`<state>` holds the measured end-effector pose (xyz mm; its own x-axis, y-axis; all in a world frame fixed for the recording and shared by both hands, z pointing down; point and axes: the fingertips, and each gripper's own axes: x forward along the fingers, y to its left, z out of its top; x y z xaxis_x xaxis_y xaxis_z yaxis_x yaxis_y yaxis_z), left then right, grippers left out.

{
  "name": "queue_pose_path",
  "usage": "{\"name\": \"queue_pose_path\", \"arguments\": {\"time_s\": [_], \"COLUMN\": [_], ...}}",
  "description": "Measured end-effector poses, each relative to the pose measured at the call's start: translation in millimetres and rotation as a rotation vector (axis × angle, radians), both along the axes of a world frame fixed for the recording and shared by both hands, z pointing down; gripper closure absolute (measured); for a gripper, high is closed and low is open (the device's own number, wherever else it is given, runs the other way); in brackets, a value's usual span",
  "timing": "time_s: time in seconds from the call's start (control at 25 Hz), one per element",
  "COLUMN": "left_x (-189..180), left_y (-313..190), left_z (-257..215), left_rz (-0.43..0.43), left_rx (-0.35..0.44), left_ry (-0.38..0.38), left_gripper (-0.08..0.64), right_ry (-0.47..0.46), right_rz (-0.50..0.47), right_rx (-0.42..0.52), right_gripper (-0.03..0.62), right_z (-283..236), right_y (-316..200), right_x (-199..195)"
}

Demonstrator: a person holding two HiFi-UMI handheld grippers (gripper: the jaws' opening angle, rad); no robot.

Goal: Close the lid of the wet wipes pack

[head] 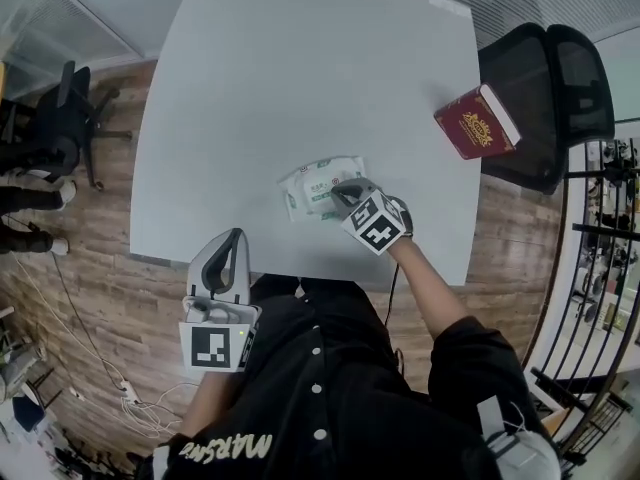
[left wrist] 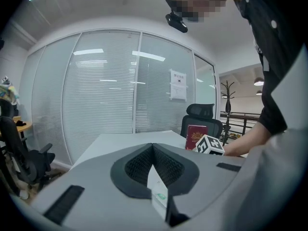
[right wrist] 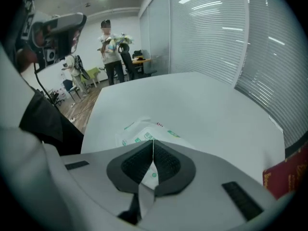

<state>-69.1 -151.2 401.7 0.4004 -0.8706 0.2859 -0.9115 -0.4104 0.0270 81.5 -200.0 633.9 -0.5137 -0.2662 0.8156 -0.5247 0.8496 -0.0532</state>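
The wet wipes pack (head: 312, 180), white with green print, lies flat on the white table (head: 300, 68) near its front edge. My right gripper (head: 337, 192) points steeply down over the pack's right part with its jaws shut and nothing between them. In the right gripper view the pack (right wrist: 139, 131) shows just beyond the closed tips of the right gripper (right wrist: 153, 141); whether they touch it, and how the lid stands, I cannot tell. My left gripper (head: 236, 234) hovers at the table's front edge, left of the pack, jaws shut and empty. The left gripper (left wrist: 152, 146) looks nearly level across the table.
A dark red book (head: 478, 120) stands at the table's right edge, with a black office chair (head: 550, 78) behind it. More black chairs (head: 50, 128) stand on the wooden floor to the left. A person (right wrist: 108, 42) stands far off in the room.
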Motion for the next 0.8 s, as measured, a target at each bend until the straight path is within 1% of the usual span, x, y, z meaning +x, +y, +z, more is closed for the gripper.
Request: {"name": "queue_pose_path", "arguments": {"time_s": [0.16,0.32,0.52,0.72,0.8], "left_x": [8.8,18.5,27.3,29.3,29.4], "left_y": [-5.9,-12.2,-21.1,-32.3,-38.0], "left_z": [-10.4,-17.9,-26.2,-42.8,-51.0], "left_rz": [0.037,0.076,0.111,0.131,0.135], "left_rx": [0.033,0.06,0.096,0.144,0.166], "left_ry": [0.017,0.03,0.043,0.049,0.053], "left_gripper": [0.554,0.554,0.554,0.554,0.554], "right_ry": [-0.137,-0.271,-0.397,-0.496,-0.553], "right_rz": [0.128,0.213,0.309,0.457,0.494], "right_rx": [0.066,0.175,0.29,0.407,0.45], "right_gripper": [0.561,0.561,0.561,0.561,0.561], "right_z": [-50.2,-103.7,-167.0,-224.0,-246.2], "right_y": [-11.4,-18.5,-16.2,-9.7,-5.0], "right_x": [11.3,26.3,45.8,76.3,87.5]}}
